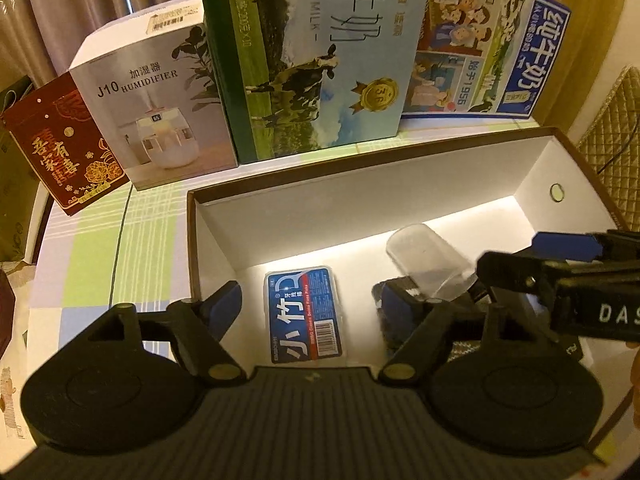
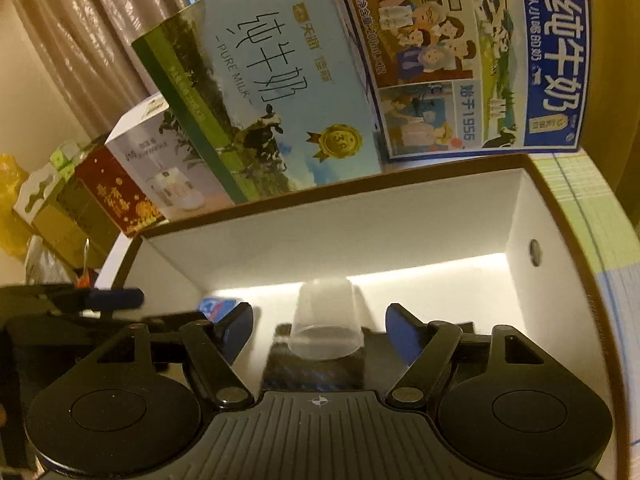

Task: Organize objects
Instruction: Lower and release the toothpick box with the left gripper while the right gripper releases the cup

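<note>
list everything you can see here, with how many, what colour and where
Open box: one, brown rim, white inside, on the table.
Floss pick case: one, blue, flat on the box floor, left part.
Plastic cup: one, clear, upside down on a dark item in the box.
Milk cartons: two, green and blue, standing behind the box.
Humidifier box: one, white, left of the green carton.
Red box: one, far left.
Tablecloth: green and white check.
Left gripper: black, jaws open over the floss case.
Right gripper: black, jaws open either side of the cup.
</note>
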`<action>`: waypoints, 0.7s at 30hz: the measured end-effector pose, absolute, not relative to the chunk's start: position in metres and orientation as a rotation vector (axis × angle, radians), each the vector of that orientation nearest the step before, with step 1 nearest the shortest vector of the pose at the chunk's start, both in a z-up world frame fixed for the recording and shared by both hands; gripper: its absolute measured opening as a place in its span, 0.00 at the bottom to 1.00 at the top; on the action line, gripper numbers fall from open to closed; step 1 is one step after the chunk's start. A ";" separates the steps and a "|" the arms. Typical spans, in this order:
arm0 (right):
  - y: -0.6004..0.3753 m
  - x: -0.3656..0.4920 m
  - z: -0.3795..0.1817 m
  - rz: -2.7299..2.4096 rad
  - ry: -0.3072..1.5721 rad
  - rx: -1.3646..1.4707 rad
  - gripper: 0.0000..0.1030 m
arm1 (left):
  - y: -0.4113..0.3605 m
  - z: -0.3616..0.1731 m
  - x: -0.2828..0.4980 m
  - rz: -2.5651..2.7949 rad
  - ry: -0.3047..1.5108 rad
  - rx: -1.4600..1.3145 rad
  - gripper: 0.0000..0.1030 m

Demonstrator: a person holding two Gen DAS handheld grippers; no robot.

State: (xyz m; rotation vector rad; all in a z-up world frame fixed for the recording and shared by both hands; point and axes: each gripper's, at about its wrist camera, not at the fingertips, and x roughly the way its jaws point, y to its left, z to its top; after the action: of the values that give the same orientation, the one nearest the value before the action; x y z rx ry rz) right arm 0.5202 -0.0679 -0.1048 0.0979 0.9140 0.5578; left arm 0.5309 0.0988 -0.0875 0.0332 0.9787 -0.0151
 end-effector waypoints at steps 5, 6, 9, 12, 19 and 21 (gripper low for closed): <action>-0.084 0.505 -0.101 0.553 0.914 0.102 0.79 | 0.098 -0.081 0.518 -0.027 0.971 0.025 0.77; -0.086 0.502 -0.100 0.551 0.913 0.098 0.80 | 0.098 -0.079 0.515 -0.029 0.970 0.024 0.78; -0.092 0.490 -0.096 0.543 0.909 0.076 0.81 | 0.096 -0.074 0.505 -0.038 0.963 0.022 0.81; -0.099 0.479 -0.091 0.535 0.902 0.072 0.83 | 0.093 -0.069 0.494 -0.041 0.957 0.027 0.83; -0.106 0.453 -0.077 0.521 0.887 0.067 0.88 | 0.091 -0.052 0.466 -0.044 0.947 -0.002 0.85; -0.107 0.446 -0.074 0.522 0.888 0.069 0.89 | 0.090 -0.049 0.458 -0.039 0.953 -0.010 0.85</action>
State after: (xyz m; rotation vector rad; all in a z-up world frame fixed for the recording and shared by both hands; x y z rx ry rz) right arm 0.4458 -0.1073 -0.0735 0.0688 0.8879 0.5217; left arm 0.4583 0.0901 -0.0489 -0.0101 0.9530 -0.0393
